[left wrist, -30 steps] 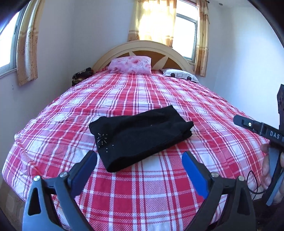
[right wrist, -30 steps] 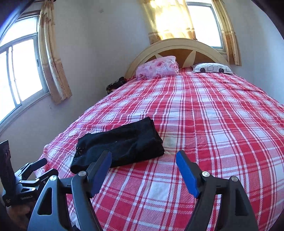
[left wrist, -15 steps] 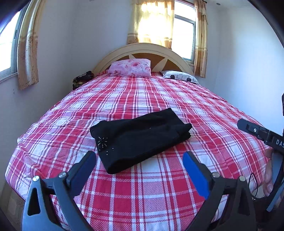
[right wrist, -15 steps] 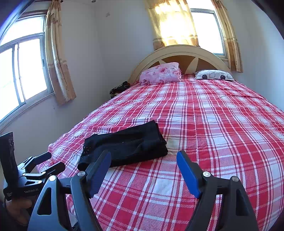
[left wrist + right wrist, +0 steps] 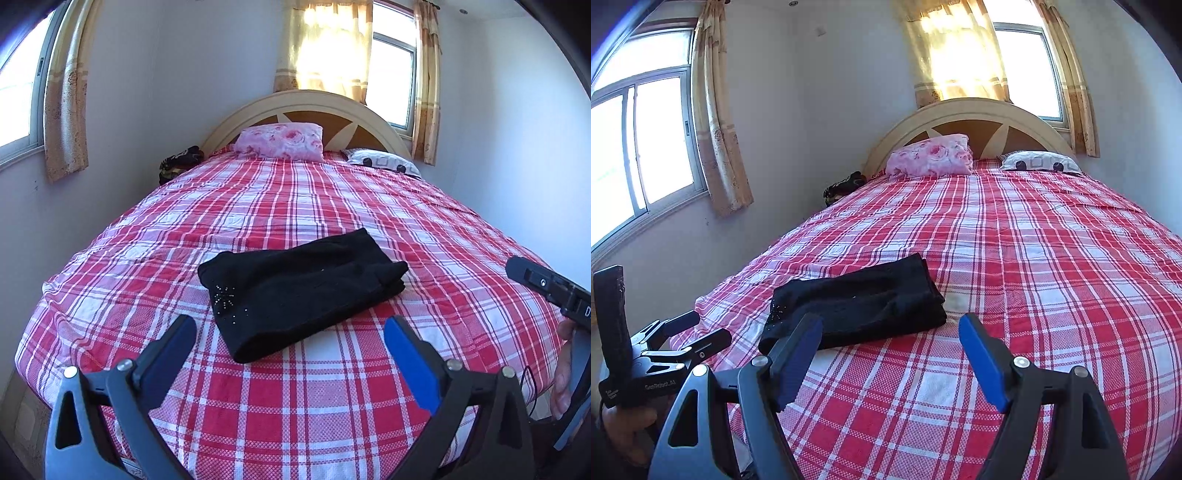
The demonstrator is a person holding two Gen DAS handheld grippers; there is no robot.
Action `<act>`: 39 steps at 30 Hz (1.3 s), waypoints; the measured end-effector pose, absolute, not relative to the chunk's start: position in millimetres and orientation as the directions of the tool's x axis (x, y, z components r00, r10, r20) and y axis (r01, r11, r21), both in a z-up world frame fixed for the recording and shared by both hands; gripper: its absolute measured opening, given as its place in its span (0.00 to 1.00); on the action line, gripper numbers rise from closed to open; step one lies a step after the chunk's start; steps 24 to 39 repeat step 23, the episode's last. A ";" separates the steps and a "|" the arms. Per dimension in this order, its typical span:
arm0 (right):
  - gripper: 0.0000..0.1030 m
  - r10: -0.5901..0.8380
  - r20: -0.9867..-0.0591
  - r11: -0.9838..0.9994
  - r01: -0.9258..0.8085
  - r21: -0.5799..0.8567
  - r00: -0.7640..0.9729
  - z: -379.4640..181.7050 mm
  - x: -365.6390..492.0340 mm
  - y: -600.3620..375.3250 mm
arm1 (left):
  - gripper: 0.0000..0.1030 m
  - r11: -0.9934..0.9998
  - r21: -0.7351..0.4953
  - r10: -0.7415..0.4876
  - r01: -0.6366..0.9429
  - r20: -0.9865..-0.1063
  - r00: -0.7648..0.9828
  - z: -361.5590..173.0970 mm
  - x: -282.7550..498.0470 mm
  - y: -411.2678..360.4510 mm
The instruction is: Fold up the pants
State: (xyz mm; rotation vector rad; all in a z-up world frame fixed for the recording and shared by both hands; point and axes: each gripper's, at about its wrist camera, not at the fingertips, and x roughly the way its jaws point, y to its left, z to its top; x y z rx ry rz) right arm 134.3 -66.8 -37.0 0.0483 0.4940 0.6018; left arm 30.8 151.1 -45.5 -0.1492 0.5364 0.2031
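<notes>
Black pants (image 5: 299,291) lie folded into a compact rectangle on the red plaid bedspread (image 5: 295,206), with a beaded ornament near their left end. My left gripper (image 5: 290,334) hovers open just short of the near edge of the pants, nothing between its blue pads. In the right wrist view the same pants (image 5: 857,306) sit left of centre, and my right gripper (image 5: 890,332) is open and empty over the bedspread (image 5: 1034,258) beside their near right corner. Each view catches the other gripper at its edge, held in a person's hand.
A pink floral pillow (image 5: 280,142) and a white patterned pillow (image 5: 384,162) lie by the curved headboard (image 5: 314,107). A dark bundle (image 5: 179,166) sits at the bed's far left corner. Walls flank the bed on both sides, with curtained windows.
Both views have tipped up a little, so the pants sit lower in the frames. The right gripper drew back slightly from the pants. Jaws stay open.
</notes>
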 end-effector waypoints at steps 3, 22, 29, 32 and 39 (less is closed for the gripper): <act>0.76 0.555 -0.429 0.826 -0.534 0.183 0.712 -36.3 132.6 -67.1 | 1.00 0.969 -0.071 0.168 -0.237 -0.514 0.841 -43.7 30.0 149.2; 0.76 0.566 -0.424 0.816 -0.553 0.169 0.706 -33.9 127.5 -63.1 | 1.00 0.970 -0.041 0.189 -0.239 -0.494 0.849 -40.6 27.0 146.6; 0.76 0.568 -0.425 0.815 -0.554 0.170 0.705 -34.3 127.5 -62.7 | 1.00 0.971 -0.039 0.187 -0.237 -0.495 0.849 -40.4 27.3 146.1; 0.76 0.568 -0.425 0.815 -0.554 0.170 0.705 -34.3 127.5 -62.7 | 1.00 0.971 -0.039 0.187 -0.237 -0.495 0.849 -40.4 27.3 146.1; 0.76 0.568 -0.425 0.815 -0.554 0.170 0.705 -34.3 127.5 -62.7 | 1.00 0.971 -0.039 0.187 -0.237 -0.495 0.849 -40.4 27.3 146.1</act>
